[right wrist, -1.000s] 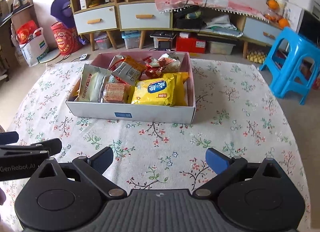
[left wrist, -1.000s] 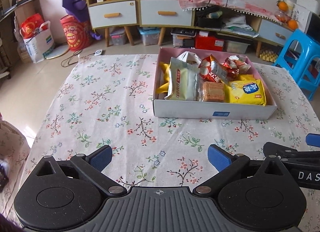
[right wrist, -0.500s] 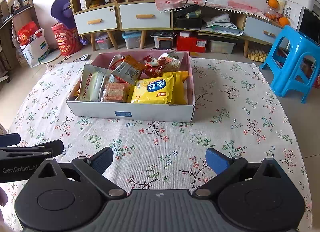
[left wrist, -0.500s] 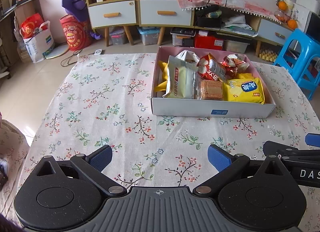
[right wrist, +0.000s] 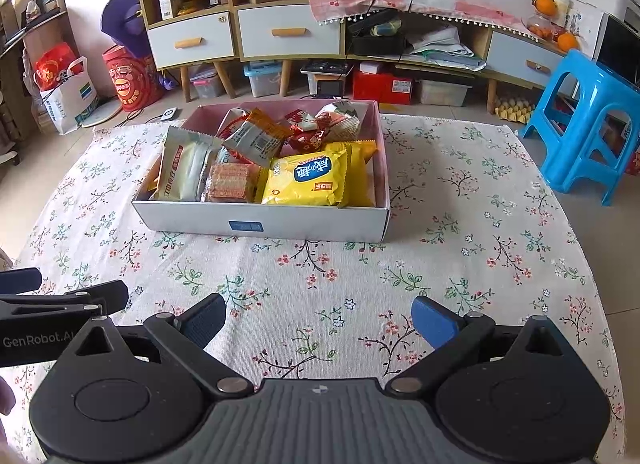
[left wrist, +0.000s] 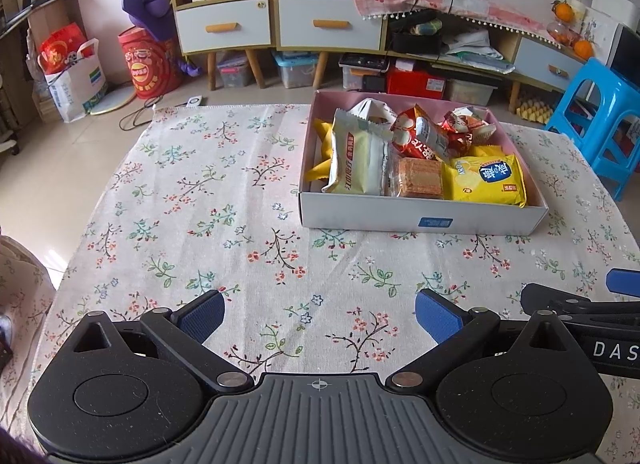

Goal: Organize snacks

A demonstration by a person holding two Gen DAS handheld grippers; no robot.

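Observation:
A white cardboard box [left wrist: 420, 220] [right wrist: 260, 224] with a pink inside stands on the flowered tablecloth [left wrist: 200, 204], filled with several snack packs. Among them are a yellow chip bag [left wrist: 490, 180] [right wrist: 308, 180], a cream wafer pack [left wrist: 356, 160] [right wrist: 186, 168], a clear pack of brown biscuits [left wrist: 420, 183] [right wrist: 230, 183] and red wrappers [left wrist: 420, 138]. My left gripper [left wrist: 318, 314] hovers open over the cloth, well short of the box and to its left. My right gripper [right wrist: 318, 316] is open too, in front of the box, holding nothing.
A blue plastic stool [right wrist: 588, 120] stands off the table's right side. Behind the table are a low cabinet with drawers [left wrist: 280, 24], storage bins and bags on the floor [left wrist: 148, 64]. The left gripper's side [right wrist: 52, 316] shows at the right wrist view's left edge.
Both grippers have drawn back and risen slightly from the box, which now looks a bit farther away. Both stay open; nothing on the table has moved.

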